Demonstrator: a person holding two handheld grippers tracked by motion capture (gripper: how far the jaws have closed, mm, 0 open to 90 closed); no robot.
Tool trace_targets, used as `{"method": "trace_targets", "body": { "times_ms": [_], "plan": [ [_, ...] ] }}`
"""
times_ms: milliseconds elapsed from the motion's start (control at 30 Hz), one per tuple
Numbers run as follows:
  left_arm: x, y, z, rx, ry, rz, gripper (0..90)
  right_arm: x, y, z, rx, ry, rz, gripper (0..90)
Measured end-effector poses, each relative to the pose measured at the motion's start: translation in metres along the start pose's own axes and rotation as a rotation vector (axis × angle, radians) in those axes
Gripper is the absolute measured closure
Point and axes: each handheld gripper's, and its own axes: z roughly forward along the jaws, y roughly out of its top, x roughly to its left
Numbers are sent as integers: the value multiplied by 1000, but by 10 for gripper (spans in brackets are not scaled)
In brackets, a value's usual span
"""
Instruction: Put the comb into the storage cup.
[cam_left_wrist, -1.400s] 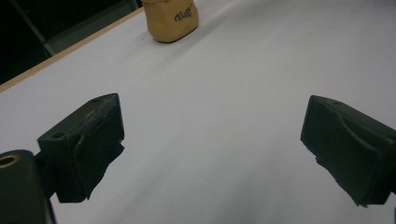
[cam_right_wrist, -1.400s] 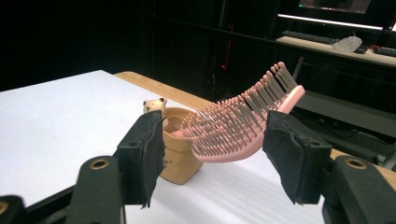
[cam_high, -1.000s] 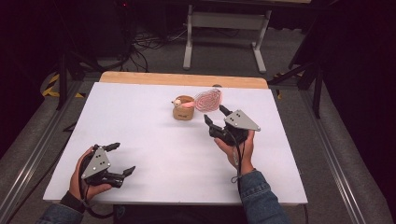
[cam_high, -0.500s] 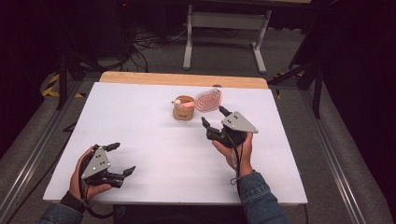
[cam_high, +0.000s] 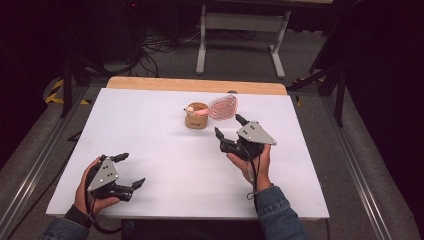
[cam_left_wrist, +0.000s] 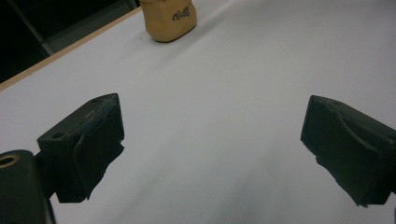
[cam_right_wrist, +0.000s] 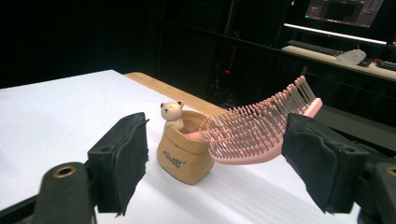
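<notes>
Just ahead of right gripper (cam_high: 227, 126): tan cup (cam_high: 196, 116) holding pink brush (cam_high: 222, 106).
Both grippers sat spread and empty; left gripper (cam_high: 131, 170) well apart.

We see the white worktop (cam_high: 165, 150) brightly lit from above, its surroundings dark; shadows are soft, and close claws slightly blurred.

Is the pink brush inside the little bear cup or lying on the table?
Inside. The pink brush has its handle down in the bear cup, and its bristly head leans out over the rim, above the table.
</notes>
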Motion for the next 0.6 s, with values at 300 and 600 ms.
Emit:
{"method": "trace_targets", "body": {
  "times_ms": [300,600],
  "plan": [
    [0,0,0,1,2,2,70,1,1,-5,-13,13,6,180],
    [0,0,0,2,2,3,70,3,1,-8,-39,31,22,88]
  ]
}}
